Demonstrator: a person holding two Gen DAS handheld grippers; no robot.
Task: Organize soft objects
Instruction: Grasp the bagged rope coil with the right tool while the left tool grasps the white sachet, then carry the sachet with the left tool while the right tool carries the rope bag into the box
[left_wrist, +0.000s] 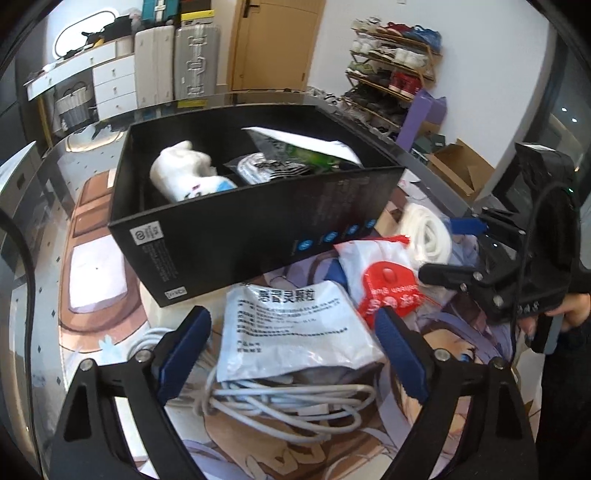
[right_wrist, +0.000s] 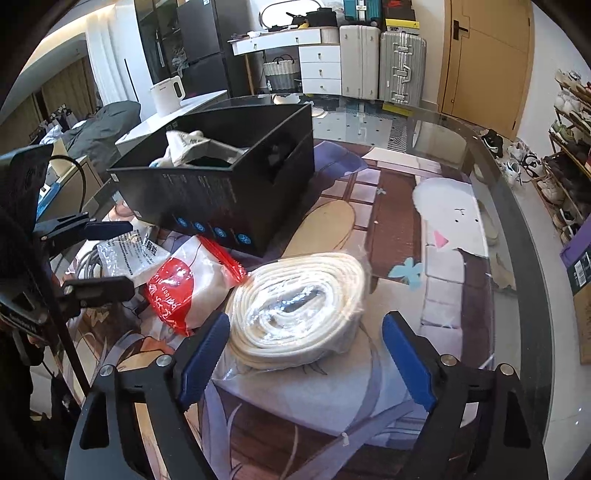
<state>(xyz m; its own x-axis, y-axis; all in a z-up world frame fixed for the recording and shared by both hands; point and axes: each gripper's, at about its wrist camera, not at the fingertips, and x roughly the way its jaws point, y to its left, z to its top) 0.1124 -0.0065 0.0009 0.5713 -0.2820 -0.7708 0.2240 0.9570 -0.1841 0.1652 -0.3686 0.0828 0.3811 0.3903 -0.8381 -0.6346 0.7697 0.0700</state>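
Note:
A black box on the table holds a white plush toy and packets; it also shows in the right wrist view. My left gripper is open, its fingers either side of a white printed medicine bag lying on coiled white cables. A red-and-white pouch lies beside it, also in the right wrist view. My right gripper is open around a wrapped coil of white rope; it shows at the right of the left wrist view.
The glass table is covered by an illustrated mat. A shoe rack and cardboard boxes stand beyond the table. Suitcases and a white dresser stand by the far wall.

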